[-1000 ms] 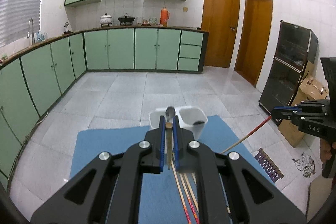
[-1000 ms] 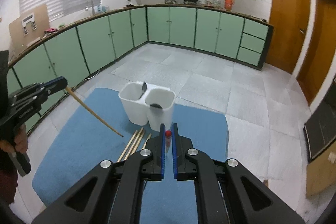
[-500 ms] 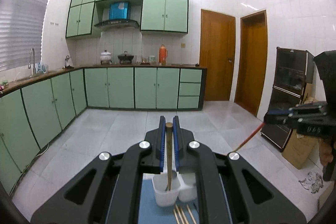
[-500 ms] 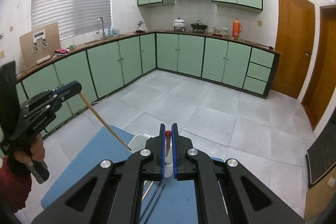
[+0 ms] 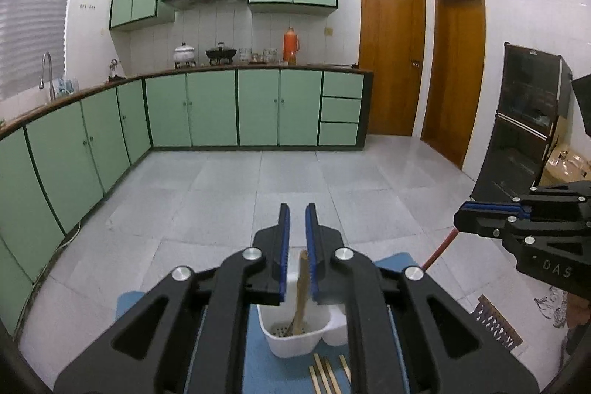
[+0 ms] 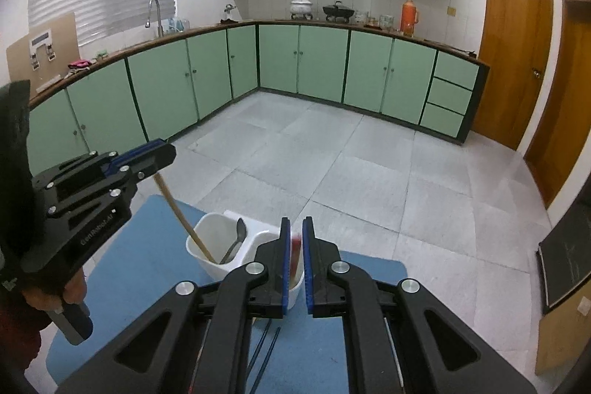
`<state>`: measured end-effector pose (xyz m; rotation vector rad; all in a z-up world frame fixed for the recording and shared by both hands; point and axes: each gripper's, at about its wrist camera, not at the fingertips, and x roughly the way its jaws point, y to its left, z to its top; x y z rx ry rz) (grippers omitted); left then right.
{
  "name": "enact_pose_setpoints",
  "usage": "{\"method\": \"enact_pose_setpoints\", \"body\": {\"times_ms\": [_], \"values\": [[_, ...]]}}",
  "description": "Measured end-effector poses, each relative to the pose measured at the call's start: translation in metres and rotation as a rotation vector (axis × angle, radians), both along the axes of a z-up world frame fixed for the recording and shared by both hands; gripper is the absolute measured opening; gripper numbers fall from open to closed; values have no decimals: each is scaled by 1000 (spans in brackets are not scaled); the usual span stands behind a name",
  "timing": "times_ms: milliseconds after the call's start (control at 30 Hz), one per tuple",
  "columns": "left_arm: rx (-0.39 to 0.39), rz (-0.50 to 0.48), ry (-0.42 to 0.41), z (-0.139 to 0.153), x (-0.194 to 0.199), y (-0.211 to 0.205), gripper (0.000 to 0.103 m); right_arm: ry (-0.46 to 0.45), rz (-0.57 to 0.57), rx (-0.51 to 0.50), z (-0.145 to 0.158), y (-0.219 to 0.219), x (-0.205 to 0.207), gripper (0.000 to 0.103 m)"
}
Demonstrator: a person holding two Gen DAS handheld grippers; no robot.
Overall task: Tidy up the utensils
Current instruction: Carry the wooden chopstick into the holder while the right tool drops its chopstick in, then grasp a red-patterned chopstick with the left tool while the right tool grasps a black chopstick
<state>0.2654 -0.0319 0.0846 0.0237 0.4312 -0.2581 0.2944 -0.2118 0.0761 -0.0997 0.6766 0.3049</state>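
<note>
A white two-compartment utensil holder [image 5: 295,338] [image 6: 212,239] stands on a blue mat [image 6: 144,257]. My left gripper [image 5: 296,220] is open just above it; a wooden chopstick [image 5: 301,290] leans loose in the left compartment between the fingers, also seen in the right wrist view [image 6: 181,216]. A metal spoon [image 6: 236,240] stands in that same compartment. My right gripper [image 6: 293,239] is open with a red-tipped chopstick [image 6: 294,253] loose between its fingers, over the right compartment. Several wooden chopsticks [image 5: 325,373] lie on the mat.
Two dark chopsticks [image 6: 264,353] lie on the mat near me. Green kitchen cabinets [image 5: 236,109] line the far walls across a tiled floor. A black cabinet [image 5: 524,135] and cardboard boxes [image 5: 565,161] stand at the right.
Both grippers lowered toward the holder and opened. The wooden chopstick dropped into the left compartment; the red-tipped one slid down between the right fingers.
</note>
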Motion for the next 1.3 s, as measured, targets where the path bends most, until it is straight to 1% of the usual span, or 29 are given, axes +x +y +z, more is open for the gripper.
{"method": "enact_pose_setpoints", "body": {"times_ms": [33,100,133,200,267,333,400,433,500,533,567,600,700,767,800,867,933,1000,1067,1100,1133,1200,1233,1300], "values": [[-4,-3,2,-1,-1,3,18,2,3,1,-2,-1,-1,9],[-3,1,-10,0,-10,9,36,-6,6,8,-2,-5,-5,18],[-6,1,-17,1,-13,13,38,-9,5,13,0,-6,-6,23],[-12,5,-27,3,-25,19,48,-27,-6,35,3,-15,-16,38],[-21,14,-31,5,-30,28,51,-55,-22,48,7,-23,-29,44],[-16,30,-51,6,-47,35,57,-69,-34,53,8,-30,-43,49],[-1,45,-75,6,-64,41,68,-81,-48,51,4,-35,-57,62],[10,58,-84,3,-77,44,70,-81,-52,48,1,-37,-63,65],[17,65,-72,-7,-97,48,77,-73,-69,34,-14,-39,-82,76],[18,66,-58,-13,-103,49,79,-67,-79,28,-23,-39,-90,81],[20,62,-30,-23,-111,50,84,-57,-98,24,-38,-40,-102,89],[23,56,-7,-31,-117,49,87,-48,-115,19,-48,-39,-111,94],[63,58,102,-73,-138,47,89,-6,-142,-30,-88,-35,-138,95],[72,62,159,-95,-146,49,89,31,-160,-72,-117,-30,-156,96],[76,64,202,-112,-152,49,89,47,-168,-75,-127,-29,-163,96],[83,68,260,-134,-161,50,89,99,-174,-48,-151,-29,-179,96],[92,61,306,-154,-169,52,89,133,-191,-29,-168,-29,-188,96],[101,62,336,-168,-176,54,89,151,-212,-13,-180,-28,-197,95],[87,55,365,-177,-183,54,89,168,-222,16,-190,-27,-204,94],[82,51,375,-181,-186,54,89,168,-227,21,-190,-28,-203,93],[81,44,382,-185,-190,53,88,169,-234,24,-192,-27,-205,92],[106,39,388,-194,-196,51,76,176,-247,44,-198,-27,-207,83],[107,35,394,-196,-194,52,74,180,-250,58,-199,-27,-207,81],[95,32,420,-204,-194,52,71,178,-255,76,-199,-27,-210,70]]}}
